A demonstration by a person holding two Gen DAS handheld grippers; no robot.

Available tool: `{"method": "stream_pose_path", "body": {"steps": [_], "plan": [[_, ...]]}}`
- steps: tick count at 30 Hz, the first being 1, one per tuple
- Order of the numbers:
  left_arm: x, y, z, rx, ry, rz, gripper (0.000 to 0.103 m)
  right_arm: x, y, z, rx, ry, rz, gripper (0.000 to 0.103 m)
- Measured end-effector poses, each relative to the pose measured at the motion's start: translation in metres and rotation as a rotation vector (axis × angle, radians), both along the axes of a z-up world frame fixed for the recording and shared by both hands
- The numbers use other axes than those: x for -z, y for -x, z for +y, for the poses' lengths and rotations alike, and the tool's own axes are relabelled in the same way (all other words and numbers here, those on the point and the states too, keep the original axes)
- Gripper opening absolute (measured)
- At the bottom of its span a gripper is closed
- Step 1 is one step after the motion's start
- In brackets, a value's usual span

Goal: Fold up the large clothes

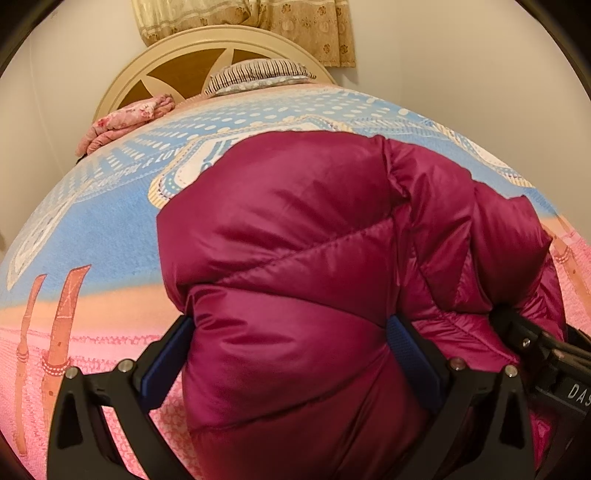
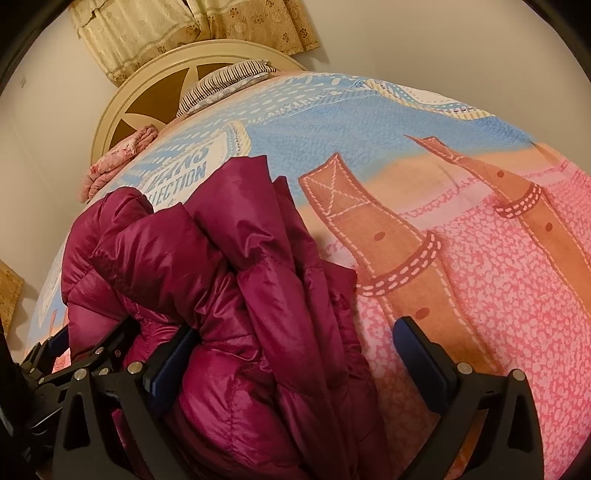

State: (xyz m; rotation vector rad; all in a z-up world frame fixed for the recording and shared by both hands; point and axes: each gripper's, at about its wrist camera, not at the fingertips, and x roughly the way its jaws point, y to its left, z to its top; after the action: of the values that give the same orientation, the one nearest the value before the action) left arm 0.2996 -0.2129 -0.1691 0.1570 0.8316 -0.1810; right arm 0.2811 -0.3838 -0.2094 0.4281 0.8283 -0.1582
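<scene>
A magenta puffer jacket (image 1: 295,236) lies bunched on the bed; it also shows in the right wrist view (image 2: 229,280). My left gripper (image 1: 291,354) is open wide, its blue-padded fingers on either side of a thick fold of the jacket's near edge. My right gripper (image 2: 299,354) is also open wide. Its left finger (image 2: 166,365) touches the jacket's crumpled right side and its right finger (image 2: 417,354) stands over bare bedspread. The right gripper also shows at the right edge of the left wrist view (image 1: 535,350), against the jacket.
The bed has a blue, orange and pink printed bedspread (image 2: 480,258). At the far end are a cream headboard (image 1: 207,48), a striped pillow (image 1: 258,74), and a folded pink floral blanket (image 1: 125,122). A patterned curtain (image 1: 258,14) hangs behind.
</scene>
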Motion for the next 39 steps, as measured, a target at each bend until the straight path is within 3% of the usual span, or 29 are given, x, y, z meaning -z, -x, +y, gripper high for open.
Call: {"method": "stream_pose_path", "body": {"steps": [2, 5, 11, 16, 22, 25, 26, 29, 32, 34, 39], "plan": [[-0.004, 0.001, 0.010, 0.009, 0.031, 0.030, 0.103, 0.000, 0.000, -0.001, -0.005, -0.006, 0.000, 0.102], [-0.019, 0.018, 0.038, 0.020, 0.153, 0.059, 0.103, -0.006, 0.004, -0.009, -0.087, -0.083, -0.004, 0.102], [-0.018, 0.053, 0.070, 0.079, 0.334, 0.066, 0.103, -0.020, 0.027, -0.031, -0.261, -0.338, -0.055, 0.102], [-0.010, 0.053, 0.072, 0.101, 0.390, 0.087, 0.103, -0.006, 0.025, -0.037, -0.256, -0.375, -0.047, 0.102], [0.002, 0.044, 0.072, 0.139, 0.456, 0.123, 0.103, -0.005, 0.027, -0.023, -0.314, -0.296, -0.046, 0.102], [-0.003, 0.046, 0.067, 0.169, 0.456, 0.099, 0.094, -0.007, 0.029, -0.018, -0.350, -0.343, -0.076, 0.100], [-0.006, 0.049, 0.064, 0.178, 0.433, 0.081, 0.089, -0.006, 0.030, -0.015, -0.388, -0.381, -0.080, 0.088], [-0.013, 0.058, 0.057, 0.200, 0.382, 0.050, 0.073, -0.006, 0.036, -0.006, -0.410, -0.409, -0.082, 0.072], [-0.025, 0.070, 0.057, 0.219, 0.347, 0.003, 0.052, -0.010, 0.048, -0.009, -0.420, -0.492, -0.141, 0.060], [-0.033, 0.076, 0.063, 0.223, 0.357, -0.008, 0.044, -0.015, 0.057, -0.013, -0.412, -0.525, -0.172, 0.057], [-0.048, 0.096, 0.085, 0.192, 0.363, -0.040, 0.041, -0.035, 0.076, 0.001, -0.451, -0.513, -0.199, 0.052]]}}
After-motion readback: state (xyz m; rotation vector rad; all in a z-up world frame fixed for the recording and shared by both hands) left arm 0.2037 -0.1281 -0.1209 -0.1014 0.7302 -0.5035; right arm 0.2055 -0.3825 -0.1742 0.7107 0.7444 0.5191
